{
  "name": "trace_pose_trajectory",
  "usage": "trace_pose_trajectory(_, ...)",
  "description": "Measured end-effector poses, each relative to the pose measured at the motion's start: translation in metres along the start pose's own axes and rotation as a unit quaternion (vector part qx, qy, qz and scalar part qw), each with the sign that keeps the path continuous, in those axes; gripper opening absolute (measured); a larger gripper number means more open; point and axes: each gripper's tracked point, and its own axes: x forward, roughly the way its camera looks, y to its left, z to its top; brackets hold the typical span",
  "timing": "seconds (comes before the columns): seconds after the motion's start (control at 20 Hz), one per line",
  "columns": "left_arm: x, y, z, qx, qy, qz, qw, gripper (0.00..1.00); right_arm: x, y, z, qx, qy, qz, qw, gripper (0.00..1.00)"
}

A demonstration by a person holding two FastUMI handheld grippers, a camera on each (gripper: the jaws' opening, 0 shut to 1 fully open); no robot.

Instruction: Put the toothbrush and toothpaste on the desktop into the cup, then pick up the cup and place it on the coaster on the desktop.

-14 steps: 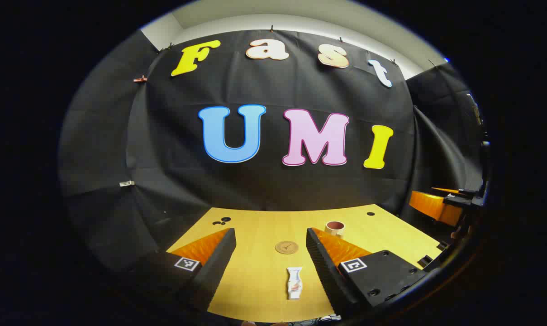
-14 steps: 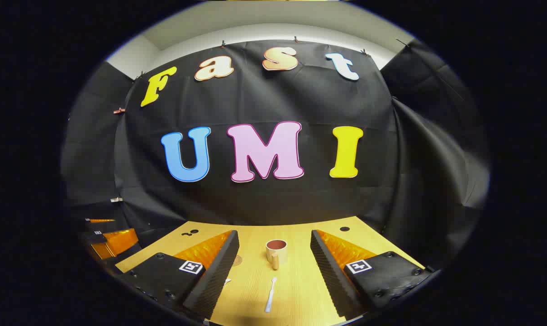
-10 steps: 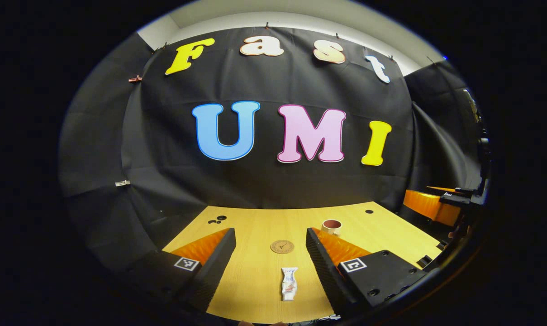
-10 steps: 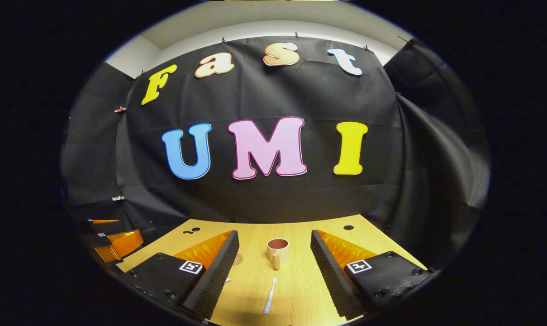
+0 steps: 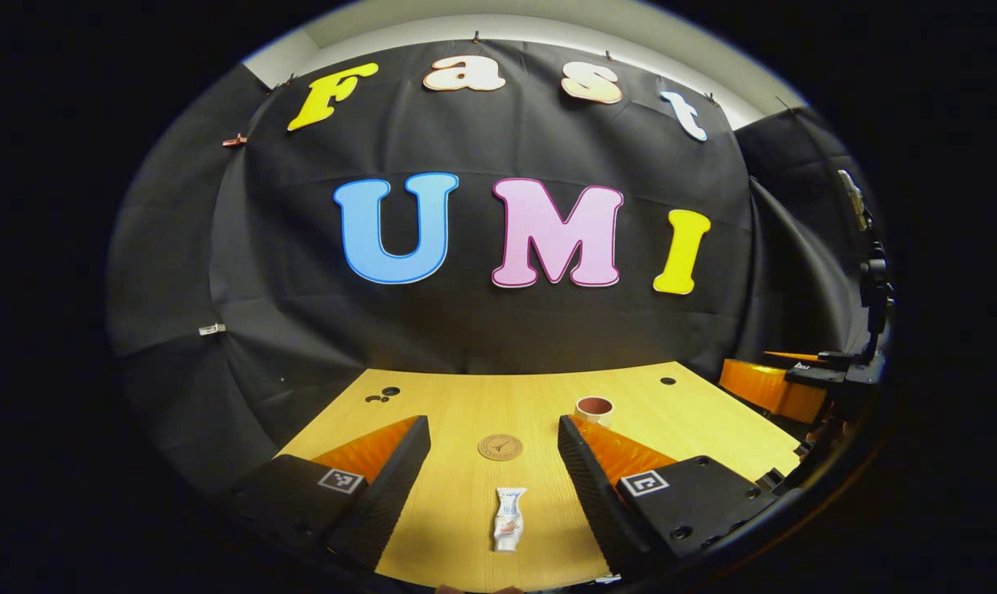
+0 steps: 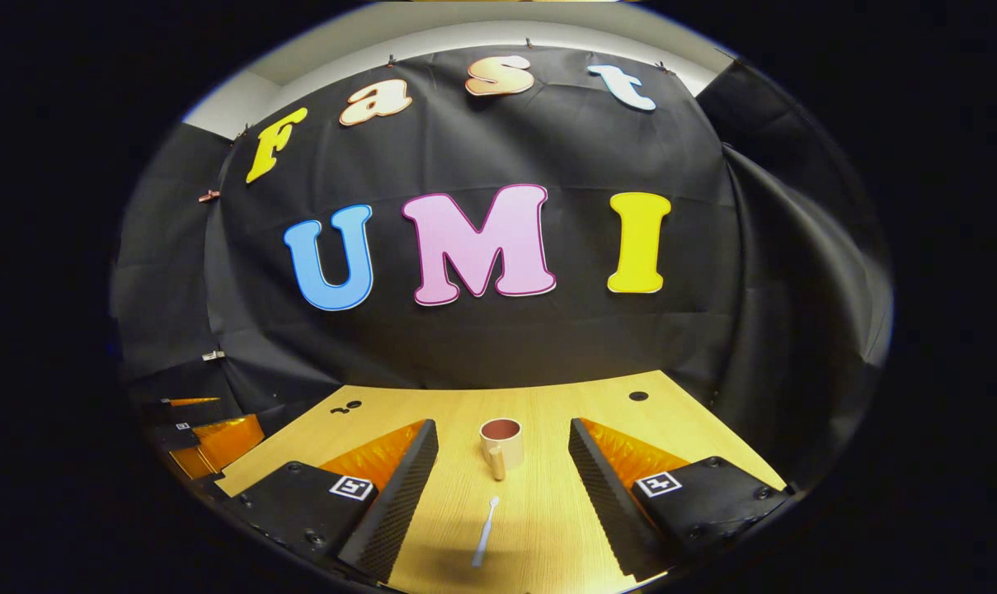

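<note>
The toothpaste [image 5: 508, 519] lies flat on the wooden desk [image 5: 712, 421], between the spread fingers of the left gripper [image 5: 493, 472], which holds nothing. Just beyond the tube sits the round coaster [image 5: 500, 446], apart from it, and the cup [image 5: 594, 410] stands farther back to the right. In the right gripper view the toothbrush [image 6: 485, 531] lies on the desk between the fingers of the right gripper [image 6: 502, 477], also spread wide and empty, with the upright cup beyond it, handle toward the camera.
</note>
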Motion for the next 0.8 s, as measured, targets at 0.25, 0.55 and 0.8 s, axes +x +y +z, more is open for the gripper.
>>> trace_pose_trajectory(0.25,0.008,-0.002,-0.009,0.002,0.012,0.004,1.000,0.98,0.008,-0.006,-0.002,0.001,0.005,0.004,1.000,0.98)
trace_pose_trajectory(0.55,0.025,-0.004,-0.027,-0.002,0.048,-0.004,0.999,0.98,0.025,-0.004,-0.012,-0.001,0.026,0.017,1.000,0.98)
trace_pose_trajectory(0.8,0.040,-0.001,-0.058,-0.022,0.099,0.000,0.995,0.98,0.046,0.000,-0.021,-0.007,0.044,0.034,0.998,0.98)
